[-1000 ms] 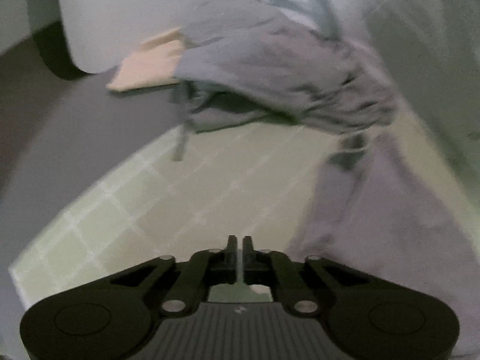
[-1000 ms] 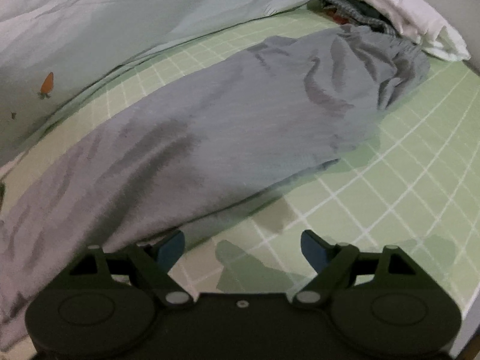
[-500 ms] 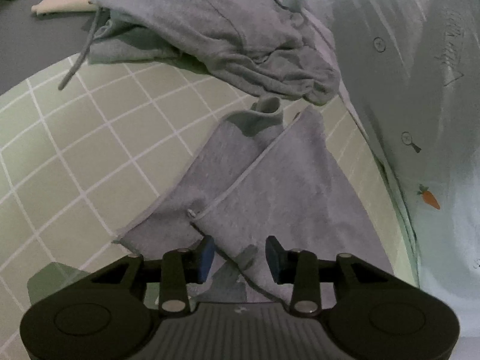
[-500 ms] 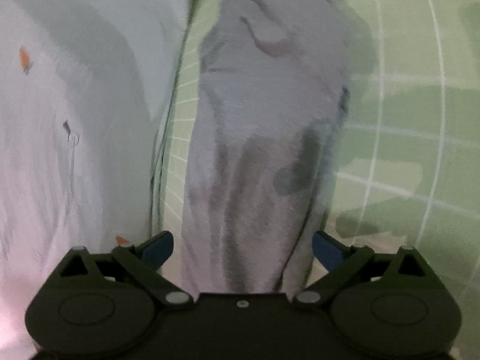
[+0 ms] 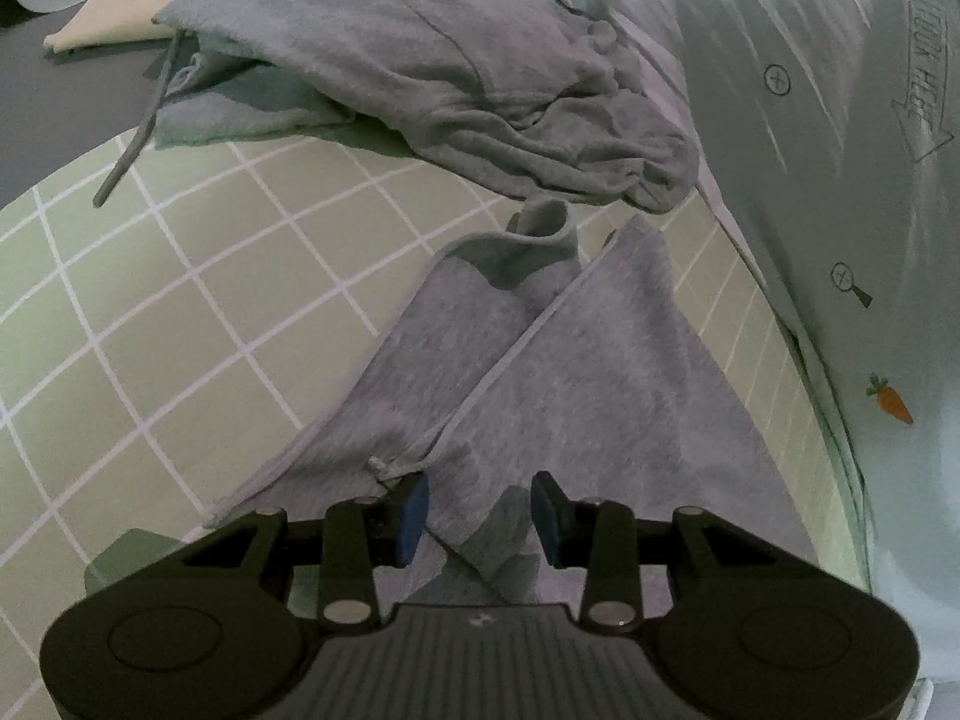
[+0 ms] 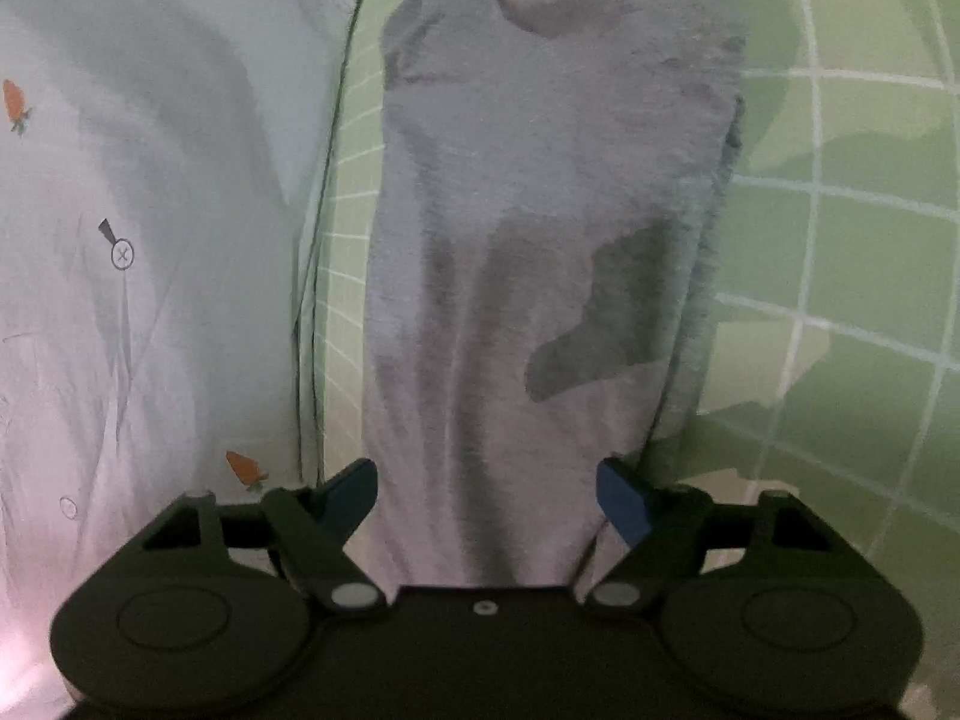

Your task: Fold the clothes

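Grey trousers [image 5: 576,372] between parted left tool [image 5: 480,516] tips

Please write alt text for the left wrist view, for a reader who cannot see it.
The open left tongs hover over the near end of grey trousers lying on a green checked sheet. Their bunched upper part lies farther away, and a pale carrot-print duvet lies alongside.

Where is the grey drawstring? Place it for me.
In the left wrist view, the grey drawstring hangs at upper left from the bunched grey trousers, trailing onto the green checked sheet.
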A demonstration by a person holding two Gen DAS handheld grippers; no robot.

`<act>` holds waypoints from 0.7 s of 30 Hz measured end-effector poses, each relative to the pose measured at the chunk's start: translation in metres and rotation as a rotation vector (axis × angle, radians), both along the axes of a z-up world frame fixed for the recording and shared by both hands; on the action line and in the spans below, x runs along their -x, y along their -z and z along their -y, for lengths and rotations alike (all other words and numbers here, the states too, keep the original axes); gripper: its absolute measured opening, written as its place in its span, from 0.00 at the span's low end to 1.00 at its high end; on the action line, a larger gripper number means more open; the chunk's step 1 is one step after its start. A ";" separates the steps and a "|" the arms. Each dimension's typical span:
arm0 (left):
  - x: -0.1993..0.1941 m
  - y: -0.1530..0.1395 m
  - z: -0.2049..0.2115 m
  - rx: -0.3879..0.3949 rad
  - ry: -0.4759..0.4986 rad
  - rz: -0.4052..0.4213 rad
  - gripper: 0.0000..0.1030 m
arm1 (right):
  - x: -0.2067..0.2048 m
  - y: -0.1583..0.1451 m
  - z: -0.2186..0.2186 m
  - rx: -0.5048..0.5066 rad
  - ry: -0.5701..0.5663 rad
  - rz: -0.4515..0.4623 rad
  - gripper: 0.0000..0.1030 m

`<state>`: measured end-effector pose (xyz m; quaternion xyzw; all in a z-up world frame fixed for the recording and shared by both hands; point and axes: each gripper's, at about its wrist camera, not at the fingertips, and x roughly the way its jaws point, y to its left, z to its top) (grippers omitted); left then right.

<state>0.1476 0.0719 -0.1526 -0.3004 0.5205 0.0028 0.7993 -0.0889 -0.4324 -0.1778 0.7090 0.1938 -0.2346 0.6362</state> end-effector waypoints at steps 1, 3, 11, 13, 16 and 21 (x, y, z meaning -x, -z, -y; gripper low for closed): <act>0.000 0.000 0.000 0.000 0.000 -0.001 0.39 | 0.001 -0.001 -0.001 0.002 -0.004 -0.012 0.79; 0.001 0.000 -0.001 0.003 -0.002 -0.001 0.39 | 0.003 -0.002 -0.003 0.005 -0.012 -0.036 0.79; 0.001 0.001 -0.002 0.012 0.000 -0.002 0.39 | 0.008 0.004 0.000 -0.005 -0.003 -0.065 0.79; 0.000 0.001 -0.004 0.021 -0.005 -0.006 0.39 | 0.008 0.004 0.000 -0.001 -0.002 -0.053 0.79; -0.001 0.001 -0.004 0.025 -0.008 -0.006 0.39 | 0.006 0.001 0.002 0.013 0.003 -0.026 0.79; -0.005 0.000 -0.005 0.013 -0.015 0.002 0.39 | -0.002 -0.008 0.007 0.083 -0.015 -0.062 0.77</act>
